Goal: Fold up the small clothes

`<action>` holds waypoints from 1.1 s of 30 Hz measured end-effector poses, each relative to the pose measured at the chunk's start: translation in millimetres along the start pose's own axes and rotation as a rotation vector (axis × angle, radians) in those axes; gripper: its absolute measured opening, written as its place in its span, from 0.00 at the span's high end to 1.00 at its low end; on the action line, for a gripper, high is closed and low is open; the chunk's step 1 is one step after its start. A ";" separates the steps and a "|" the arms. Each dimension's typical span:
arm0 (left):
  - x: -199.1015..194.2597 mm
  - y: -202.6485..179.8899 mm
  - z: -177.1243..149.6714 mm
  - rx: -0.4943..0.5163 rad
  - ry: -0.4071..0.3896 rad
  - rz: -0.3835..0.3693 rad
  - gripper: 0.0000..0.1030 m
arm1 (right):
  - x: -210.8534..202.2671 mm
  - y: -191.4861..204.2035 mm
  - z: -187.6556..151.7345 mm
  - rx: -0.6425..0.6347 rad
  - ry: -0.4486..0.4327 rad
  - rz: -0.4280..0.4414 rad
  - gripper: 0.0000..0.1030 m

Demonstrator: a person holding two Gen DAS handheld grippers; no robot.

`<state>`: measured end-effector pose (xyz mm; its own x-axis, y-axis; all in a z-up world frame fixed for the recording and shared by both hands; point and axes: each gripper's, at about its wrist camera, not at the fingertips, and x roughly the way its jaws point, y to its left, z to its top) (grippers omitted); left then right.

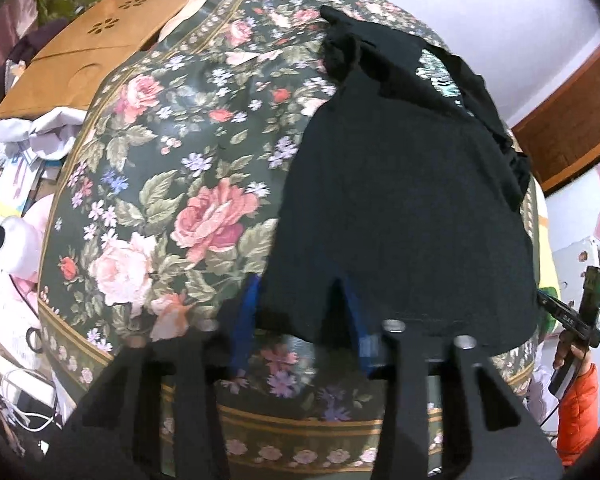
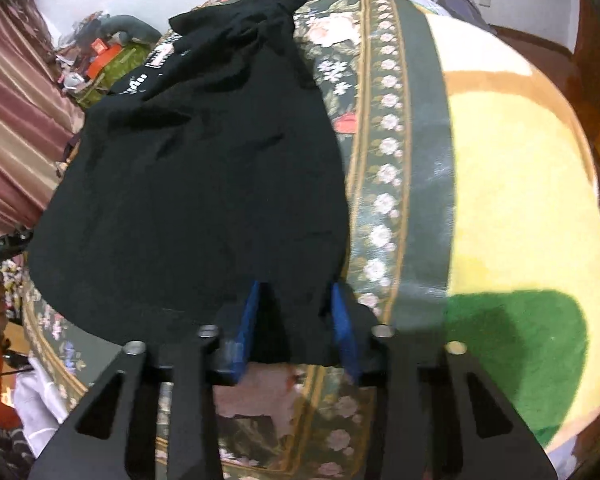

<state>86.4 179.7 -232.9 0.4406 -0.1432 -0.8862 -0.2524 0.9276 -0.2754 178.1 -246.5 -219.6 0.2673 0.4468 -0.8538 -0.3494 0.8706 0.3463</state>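
Nearest, the left gripper (image 1: 300, 320) has its blue pads set wide either side of the near hem of the black garment (image 1: 400, 208), cloth draped between them; whether it pinches cannot be told. The right gripper (image 2: 296, 328) stands likewise at the hem (image 2: 204, 184), its grip equally unclear. The garment lies spread on the floral cloth (image 1: 172, 168), running from 6 toward 12 o'clock. At 3 o'clock in the right view, a yellow blanket (image 2: 516, 184). Farthest, at 10 o'clock, a cardboard box (image 1: 88, 52).
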 end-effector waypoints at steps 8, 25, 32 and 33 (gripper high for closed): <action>-37.6 -29.6 12.6 0.088 -0.109 0.034 0.95 | -35.1 26.2 21.9 -0.098 -0.147 -0.003 0.95; -209.1 -89.1 93.7 0.137 -0.578 -0.011 0.95 | -187.6 85.3 112.5 -0.236 -0.624 0.014 0.96; -182.1 -98.5 134.7 0.126 -0.560 0.039 0.95 | -171.8 88.6 144.2 -0.244 -0.610 -0.026 0.96; -172.2 -97.5 144.2 0.120 -0.550 0.058 0.95 | -166.2 86.7 149.8 -0.241 -0.600 -0.034 0.96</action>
<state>159.4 163.6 0.3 0.8209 0.0799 -0.5654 -0.2036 0.9660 -0.1592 237.9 -214.4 10.5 0.7128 0.5184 -0.4724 -0.5056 0.8466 0.1663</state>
